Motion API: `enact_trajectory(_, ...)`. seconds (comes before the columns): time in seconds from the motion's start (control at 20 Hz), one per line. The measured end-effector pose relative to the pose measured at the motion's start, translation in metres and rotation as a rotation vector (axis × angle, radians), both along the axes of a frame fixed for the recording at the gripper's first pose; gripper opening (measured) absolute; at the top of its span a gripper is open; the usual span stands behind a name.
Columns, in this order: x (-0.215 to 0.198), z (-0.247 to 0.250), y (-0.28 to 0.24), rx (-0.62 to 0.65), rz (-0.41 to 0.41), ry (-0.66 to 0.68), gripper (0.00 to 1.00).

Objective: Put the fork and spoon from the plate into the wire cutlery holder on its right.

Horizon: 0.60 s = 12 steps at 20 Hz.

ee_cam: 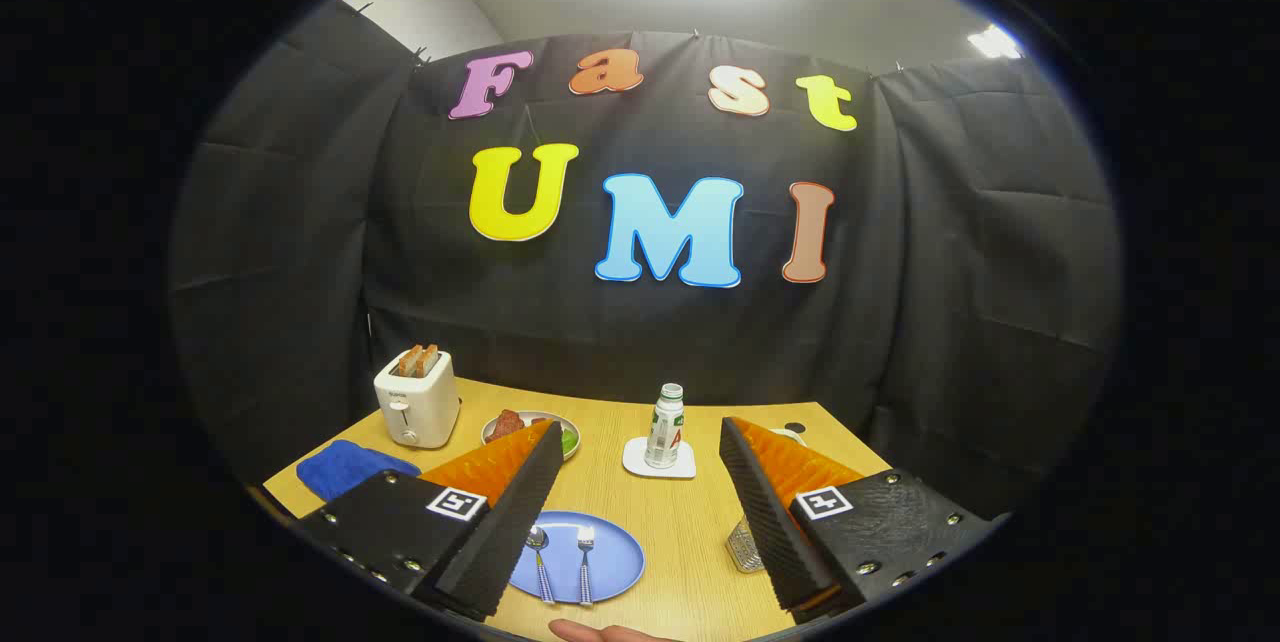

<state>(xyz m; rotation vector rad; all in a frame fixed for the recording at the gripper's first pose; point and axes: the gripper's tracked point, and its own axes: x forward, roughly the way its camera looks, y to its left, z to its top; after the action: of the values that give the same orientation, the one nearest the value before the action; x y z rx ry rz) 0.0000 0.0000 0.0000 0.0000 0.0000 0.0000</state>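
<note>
The claw (640,482) hung with its 2 fingers wide apart above the surface (690,532). At lower centre, the fork (585,562) and spoon (540,557) lay side by side on the blue plate (615,562), bare wood separating its rim from the wire cutlery holder (745,547) at lower right.

Toaster (416,410) holding toast, blue cloth (350,467), food bowl (528,428), bottle (665,426) on coaster (658,460)

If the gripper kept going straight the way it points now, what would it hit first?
Probably the bottle on its white coaster, straight ahead beyond the open gripper; depth is unclear. The blue plate lies lower, between the fingers.
</note>
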Motion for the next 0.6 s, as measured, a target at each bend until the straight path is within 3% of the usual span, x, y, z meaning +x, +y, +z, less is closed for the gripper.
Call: enact_trajectory(0.6,0.014,-0.018,0.014,-0.005,0.045,0.037,0.97)
